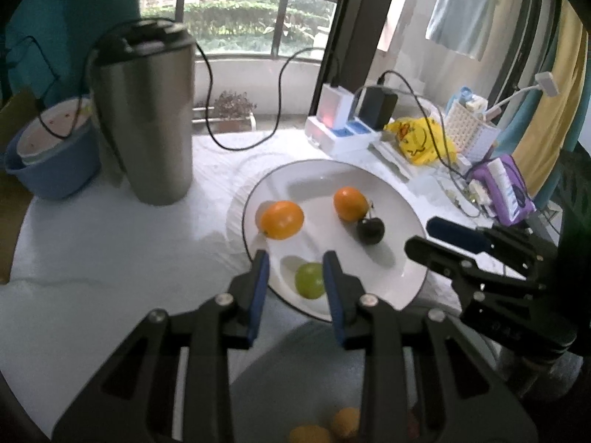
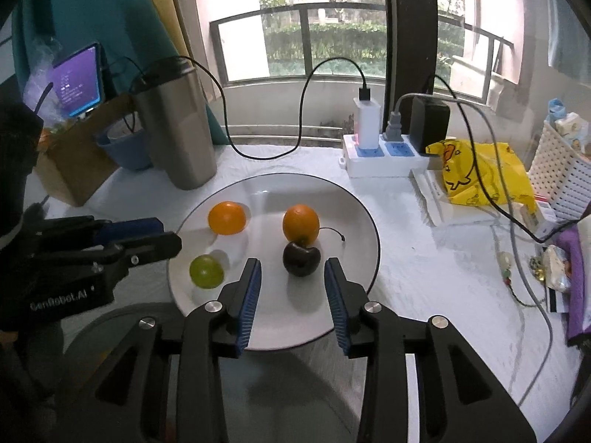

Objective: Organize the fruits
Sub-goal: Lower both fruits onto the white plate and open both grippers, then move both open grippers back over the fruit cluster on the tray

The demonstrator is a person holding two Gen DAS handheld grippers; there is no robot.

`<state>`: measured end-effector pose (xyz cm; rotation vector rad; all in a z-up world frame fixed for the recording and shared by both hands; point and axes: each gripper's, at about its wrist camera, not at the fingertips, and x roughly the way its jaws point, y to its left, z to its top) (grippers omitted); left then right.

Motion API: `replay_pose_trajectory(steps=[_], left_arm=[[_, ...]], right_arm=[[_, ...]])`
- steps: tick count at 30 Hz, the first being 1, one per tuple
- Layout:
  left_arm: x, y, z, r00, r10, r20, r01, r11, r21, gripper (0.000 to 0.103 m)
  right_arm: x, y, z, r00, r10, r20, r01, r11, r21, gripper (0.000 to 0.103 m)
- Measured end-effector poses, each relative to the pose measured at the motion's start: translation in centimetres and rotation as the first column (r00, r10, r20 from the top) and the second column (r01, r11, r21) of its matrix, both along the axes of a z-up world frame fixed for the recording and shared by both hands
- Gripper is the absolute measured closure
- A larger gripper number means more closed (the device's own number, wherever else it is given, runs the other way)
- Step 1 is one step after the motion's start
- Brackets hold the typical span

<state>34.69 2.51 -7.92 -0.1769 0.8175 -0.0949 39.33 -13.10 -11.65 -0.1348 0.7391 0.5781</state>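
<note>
Fruits sit on a white plate [image 2: 369,229]: two oranges [image 2: 226,217], a green grape [image 2: 206,271], a dark cherry [image 2: 301,258]. Both tongs, left gripper [image 1: 295,264] labelled "GenRobot.AI" and right gripper [image 2: 293,271], are released, grasping nothing.

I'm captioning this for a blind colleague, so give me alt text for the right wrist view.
The right gripper hovers open over a white plate holding two oranges, a dark cherry and a green grape. The left gripper reaches in from the left; a steel tumbler stands behind.
</note>
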Motion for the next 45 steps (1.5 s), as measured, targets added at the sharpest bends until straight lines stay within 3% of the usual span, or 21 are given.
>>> replay_pose_trajectory(steps=[3,5,6,21,34,45], left_arm=[[-1.2,-0.1,0.8,1.0,0.005,0.023,-0.005,1.0,0.005,0.07],[-2.1,-0.2,1.2,0.999,0.004,0.035,-0.005,1.0,0.004,0.055],[-2.7,-0.3,1.5,0.999,0.004,0.046,-0.004,1.0,-0.002,0.055],[-8.6,-1.1,3.5,0.994,0.007,0.11,-0.007,1.0,-0.004,0.054],[-12.9,-2.8,2.3,0.995,-0.006,0.097,0.007,1.0,-0.008,0.054],[-15.3,-3.4,0.0,0.998,0.027,0.065,-0.026,1.0,-0.011,0.054]], right_arm=[[-1.0,-0.3,0.4,1.0,-0.002,0.007,0.002,1.0,0.004,0.065],[-1.7,-0.5,0.8,1.0,-0.004,0.014,0.003,1.0,0.008,0.065],[-2.1,-0.6,1.0,1.0,-0.005,0.017,0.005,1.0,0.009,0.065],[-7.0,-2.3,2.9,0.998,-0.022,0.059,0.021,0.999,0.025,0.065],[-10.9,-3.7,2.4,0.999,-0.01,0.034,0.007,0.998,0.066,0.065],[-12.4,-5.3,0.0,1.0,0.011,-0.023,-0.009,0.996,0.087,0.065]])
